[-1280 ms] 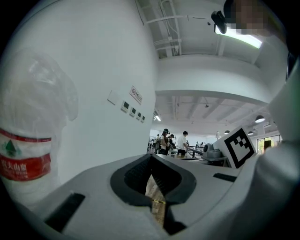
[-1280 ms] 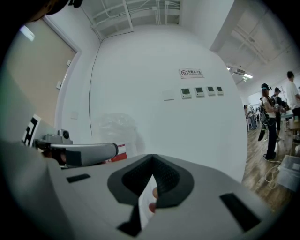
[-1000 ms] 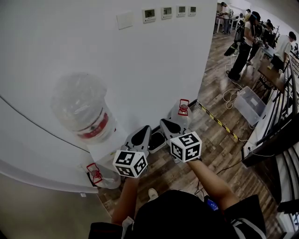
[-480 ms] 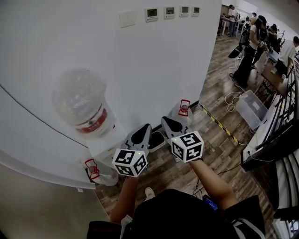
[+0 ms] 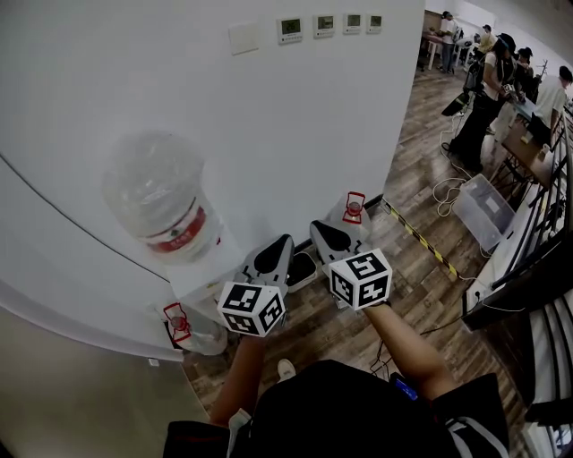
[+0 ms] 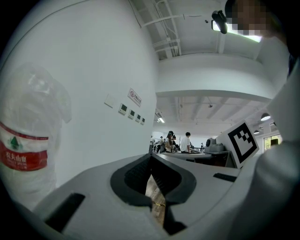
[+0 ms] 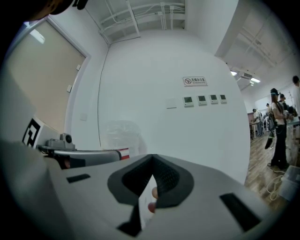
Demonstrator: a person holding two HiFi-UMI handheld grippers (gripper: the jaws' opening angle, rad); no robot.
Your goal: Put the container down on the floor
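Note:
A large clear water jug [image 5: 159, 201] with a red label stands upside down on a white dispenser [image 5: 201, 277] against the wall; it also shows in the left gripper view [image 6: 26, 150] and faintly in the right gripper view [image 7: 119, 136]. Two more jugs with red caps stand on the floor, one by the wall [image 5: 347, 213] and one left of the dispenser [image 5: 188, 326]. My left gripper [image 5: 285, 240] [image 6: 151, 157] and right gripper [image 5: 315, 227] [image 7: 153, 157] are held side by side, level, in front of the dispenser. Both are shut and hold nothing.
A curved white wall [image 5: 269, 107] with small control panels [image 5: 327, 22] fills the left. Wood floor [image 5: 421, 268] runs to the right, with yellow-black tape [image 5: 416, 234], a clear plastic bin [image 5: 483, 204], cables and several people standing at the far end [image 5: 488, 72].
Both grippers have barely shifted and stay shut and empty. The view has drifted slightly, and the jugs stand where they were.

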